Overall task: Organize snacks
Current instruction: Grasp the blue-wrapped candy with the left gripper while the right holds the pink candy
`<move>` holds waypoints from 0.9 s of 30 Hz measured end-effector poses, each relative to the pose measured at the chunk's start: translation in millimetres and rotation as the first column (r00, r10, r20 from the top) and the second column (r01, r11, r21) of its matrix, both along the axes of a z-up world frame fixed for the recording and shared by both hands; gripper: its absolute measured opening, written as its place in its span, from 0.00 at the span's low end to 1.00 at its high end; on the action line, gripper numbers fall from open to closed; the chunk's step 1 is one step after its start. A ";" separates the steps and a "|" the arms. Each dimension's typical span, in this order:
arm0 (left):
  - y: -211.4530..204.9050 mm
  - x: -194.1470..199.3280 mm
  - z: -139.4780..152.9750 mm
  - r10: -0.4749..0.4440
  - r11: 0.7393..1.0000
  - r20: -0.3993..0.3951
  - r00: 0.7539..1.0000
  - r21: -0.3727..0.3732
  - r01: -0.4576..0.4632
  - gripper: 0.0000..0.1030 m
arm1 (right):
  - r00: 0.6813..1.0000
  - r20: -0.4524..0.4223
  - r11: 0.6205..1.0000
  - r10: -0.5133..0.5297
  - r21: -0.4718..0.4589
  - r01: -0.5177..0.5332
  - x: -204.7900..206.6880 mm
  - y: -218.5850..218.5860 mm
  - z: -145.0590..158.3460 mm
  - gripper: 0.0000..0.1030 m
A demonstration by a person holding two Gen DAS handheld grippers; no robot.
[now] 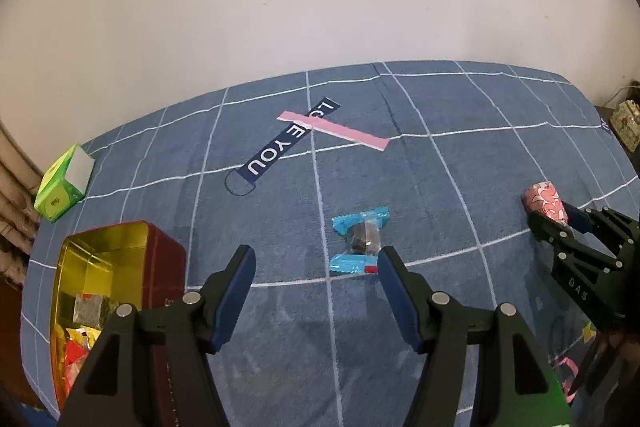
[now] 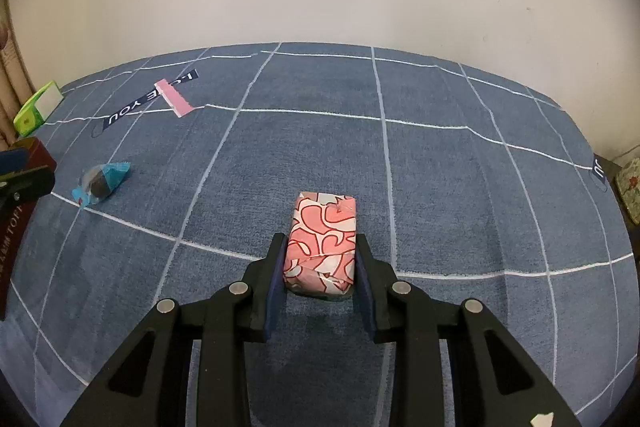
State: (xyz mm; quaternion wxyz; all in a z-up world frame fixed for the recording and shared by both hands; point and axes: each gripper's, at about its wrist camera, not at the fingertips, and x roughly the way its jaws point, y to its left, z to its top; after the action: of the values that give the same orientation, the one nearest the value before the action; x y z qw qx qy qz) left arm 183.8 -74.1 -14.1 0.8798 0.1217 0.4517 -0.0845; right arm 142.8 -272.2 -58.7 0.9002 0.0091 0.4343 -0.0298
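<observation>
Left wrist view looks down over the left gripper (image 1: 316, 275), whose jaws stand released with nothing between them. Just ahead of them, a little right of the centre line, lies the blue-wrapped snack (image 1: 361, 241) on the blue checked blanket (image 1: 420, 179). Its long axis runs nearly along the line the jaws point, twisted ends toward and away from the camera, so the jaws would close across its narrow dark middle; its near end lies just beside the right-hand pad. The open red tin (image 1: 120, 267), gold inside and already holding a few wrapped pieces, sits close on the left of this gripper.

From the right wrist view, the right gripper (image 2: 320, 267) is clenched on the pink patterned snack (image 2: 322, 243), gripped across its short sides with its length pointing forward, beyond the pads.

The left gripper looks far nearer both the blue-wrapped snack and the red tin, which suggests it will take that piece, while the pink patterned snack has to travel across to the tin.
</observation>
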 end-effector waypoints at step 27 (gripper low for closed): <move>-16.2 33.1 -39.8 -0.032 0.998 -0.128 0.991 -0.066 0.024 0.52 | 1.000 0.000 1.000 -0.003 0.010 0.003 -1.1 -0.9 0.6 0.29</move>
State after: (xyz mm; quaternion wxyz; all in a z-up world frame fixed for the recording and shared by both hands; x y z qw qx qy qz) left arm 216.9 -90.2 -53.9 0.8508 0.0939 0.5031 -0.1192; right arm 141.6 -273.1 -58.1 0.9002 0.0141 0.4344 -0.0291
